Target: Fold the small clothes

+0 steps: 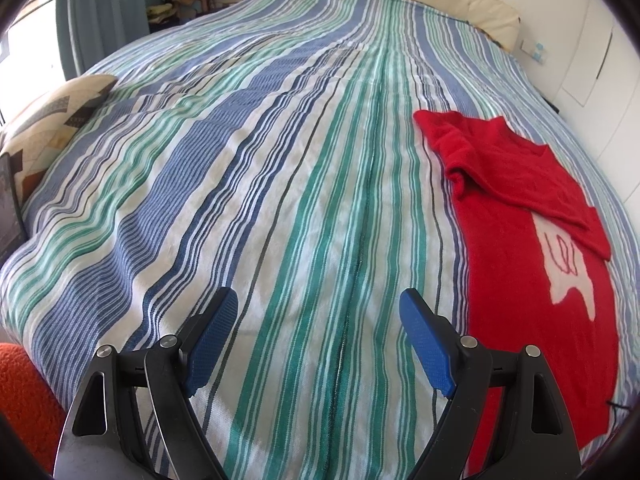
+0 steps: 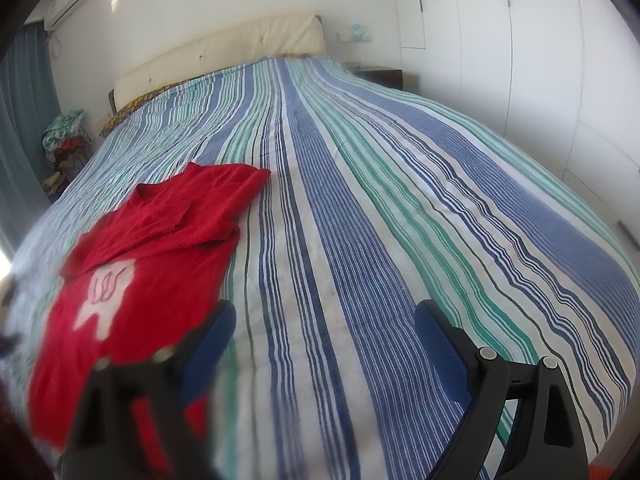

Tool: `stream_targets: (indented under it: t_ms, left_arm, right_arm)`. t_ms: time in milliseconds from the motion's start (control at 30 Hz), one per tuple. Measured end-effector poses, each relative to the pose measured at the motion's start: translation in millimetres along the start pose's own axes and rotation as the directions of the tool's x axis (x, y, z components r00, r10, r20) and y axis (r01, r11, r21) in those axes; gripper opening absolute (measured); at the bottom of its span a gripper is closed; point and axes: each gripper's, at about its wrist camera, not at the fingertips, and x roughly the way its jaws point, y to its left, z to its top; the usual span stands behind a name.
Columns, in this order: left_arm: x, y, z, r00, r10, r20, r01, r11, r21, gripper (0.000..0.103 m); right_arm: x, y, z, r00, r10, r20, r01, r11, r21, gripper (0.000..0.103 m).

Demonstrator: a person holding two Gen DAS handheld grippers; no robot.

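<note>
Both claws are released, jaws spread wide with nothing between them. Left claw (image 1: 318, 300) hangs over bare striped bedspread (image 1: 280, 160) at the bottom centre of its frame; the red sweater (image 1: 520, 208) lies flat on the bed at the right of that frame, apart from the blue pads (image 1: 424, 340). Right claw (image 2: 326, 314) sits at the bottom of its frame, and the sweater (image 2: 160, 248) fills the lower left, passing behind the blurred left finger (image 2: 208, 344). One sleeve is folded over the chest. A white patch (image 2: 106, 292) on the front carries a red squiggle; no readable writing shows. A cream headboard (image 2: 224, 56) stands at upper centre.
</note>
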Motion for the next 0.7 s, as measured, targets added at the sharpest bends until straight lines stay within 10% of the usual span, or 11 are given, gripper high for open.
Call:
stream_targets:
  t_ms: [500, 700]
  left_arm:
    - [-12, 6, 5, 0.998, -0.055, -0.039, 0.054, 0.998, -0.027, 0.085]
    - [-37, -3, -19, 0.927, -0.309, -0.212, 0.308, 0.950, -0.040, 0.084]
  right_arm:
    - [-1, -1, 3, 1.000, 0.015, -0.005, -0.015, 1.000, 0.008, 0.090]
    - [-32, -1, 29, 0.990, 0.110, -0.087, -0.113, 0.993, -0.026, 0.090]
